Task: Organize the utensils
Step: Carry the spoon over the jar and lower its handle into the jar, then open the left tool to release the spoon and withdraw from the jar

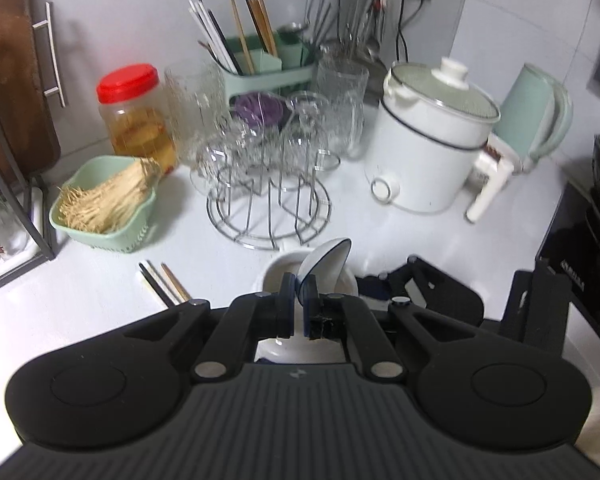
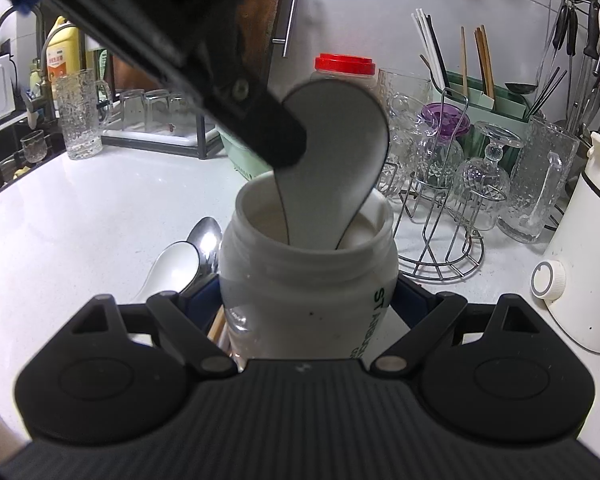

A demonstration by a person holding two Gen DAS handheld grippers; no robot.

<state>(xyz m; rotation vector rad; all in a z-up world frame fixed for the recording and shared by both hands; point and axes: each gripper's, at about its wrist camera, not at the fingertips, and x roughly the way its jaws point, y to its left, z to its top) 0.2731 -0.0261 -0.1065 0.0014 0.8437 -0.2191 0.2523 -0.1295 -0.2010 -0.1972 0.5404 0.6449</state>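
Note:
My left gripper [image 1: 299, 294] is shut on a white ceramic spoon [image 1: 325, 258] with a dark rim, pinching it by the edge of its bowl. The spoon [image 2: 340, 152] stands tilted with its handle down inside the mouth of a white jar [image 2: 308, 264]. One black left finger [image 2: 260, 128] reaches in from the upper left. My right gripper [image 2: 308, 296] is shut on the jar's body, with blue pads [image 2: 204, 292] on either side. A second white spoon [image 2: 176, 260] and a metal spoon [image 2: 208, 236] lie on the counter left of the jar. Loose chopsticks [image 1: 164, 284] lie nearby.
Behind the jar stand a wire rack of glasses [image 1: 268, 200], a green caddy with chopsticks [image 1: 260, 64], a red-lidded jar [image 1: 134, 112] and a green basket of sticks [image 1: 104, 200]. A white electric pot [image 1: 428, 140] and a kettle [image 1: 536, 116] are to the right, and a black cooktop [image 1: 580, 248] is at the far right.

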